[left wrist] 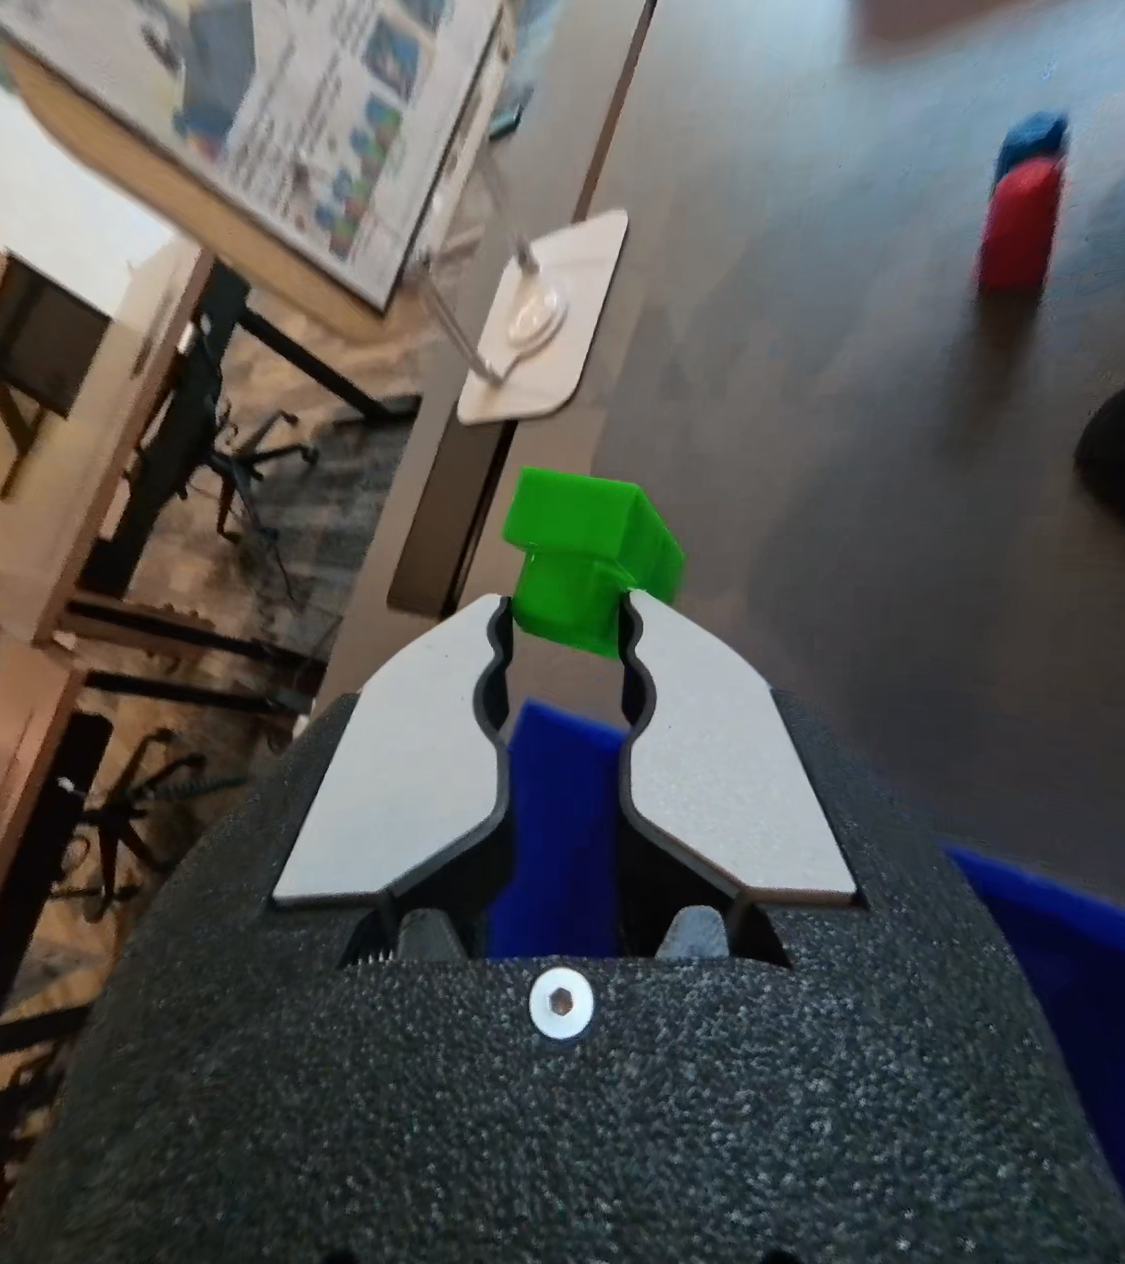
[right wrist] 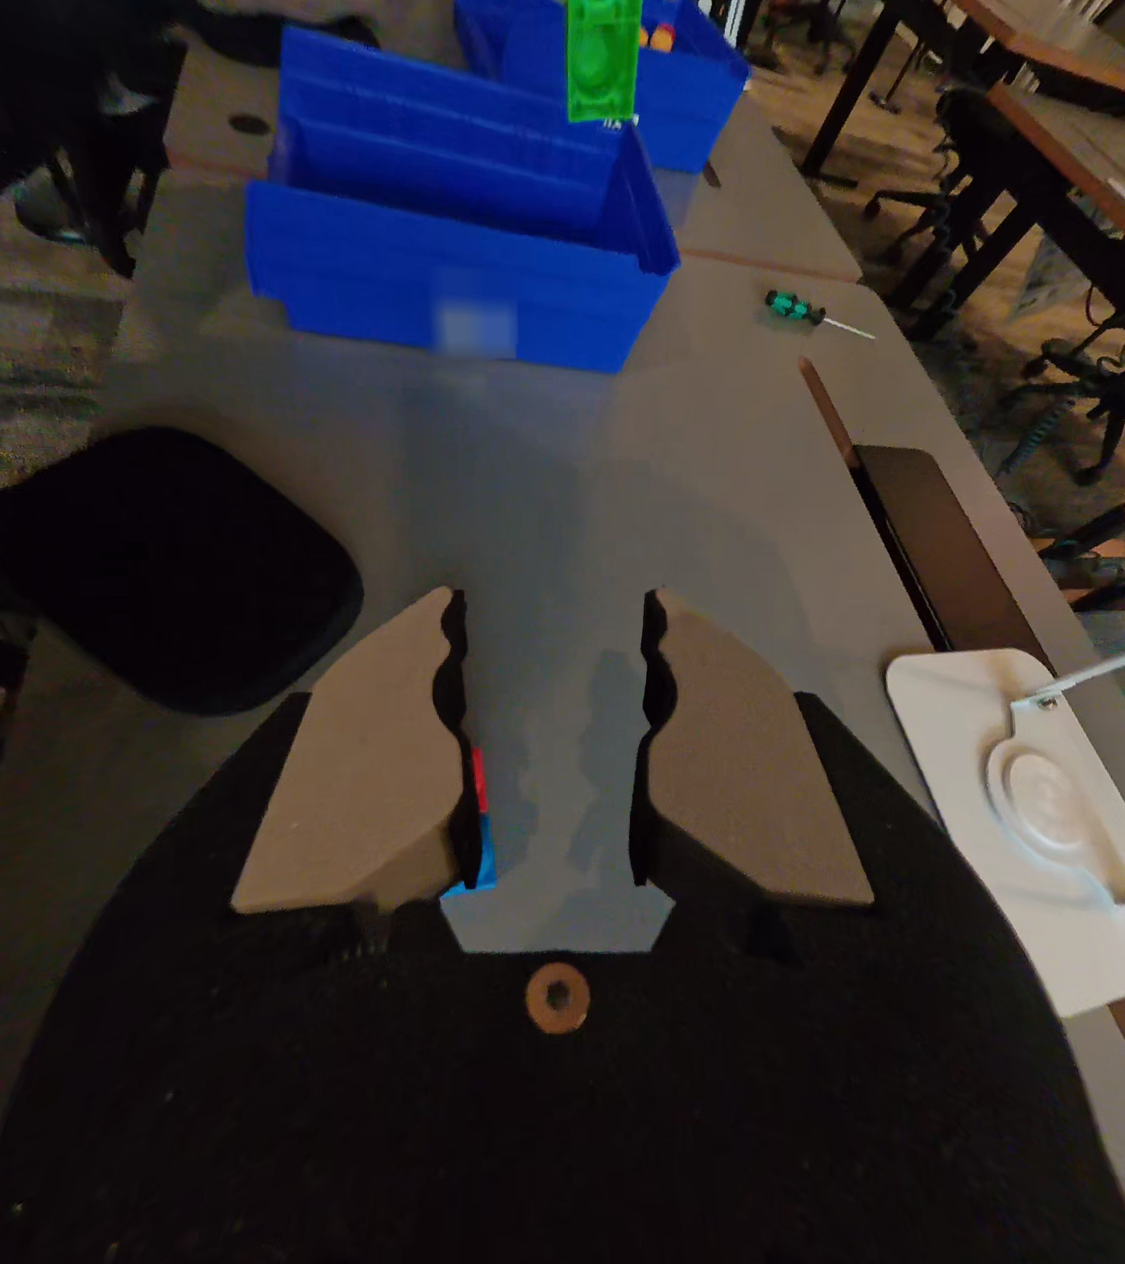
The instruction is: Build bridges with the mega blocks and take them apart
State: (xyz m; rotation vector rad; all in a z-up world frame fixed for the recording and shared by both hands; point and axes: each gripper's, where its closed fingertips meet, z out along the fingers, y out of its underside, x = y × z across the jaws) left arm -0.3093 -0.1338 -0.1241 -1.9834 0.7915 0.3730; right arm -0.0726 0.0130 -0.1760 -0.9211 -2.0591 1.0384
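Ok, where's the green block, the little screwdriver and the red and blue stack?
green block (left wrist: 587,547): left wrist view, on its side face, above the stud held by the fingers.
screwdriver (right wrist: 793,306): right wrist view, on its handle.
red and blue stack (left wrist: 1021,232): left wrist view, on the red block.

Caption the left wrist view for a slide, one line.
Left tool grips a green block above the grey table, a red-and-blue stack waiting beyond.

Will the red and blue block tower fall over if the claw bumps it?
Probably yes. The red and blue block tower stands tall and narrow on the table, just one block wide, so a sideways bump would likely tip it. It looks like stiff, light plastic, so it may also slide on the smooth tabletop. Whether the two blocks would stay snapped together is hard to tell.
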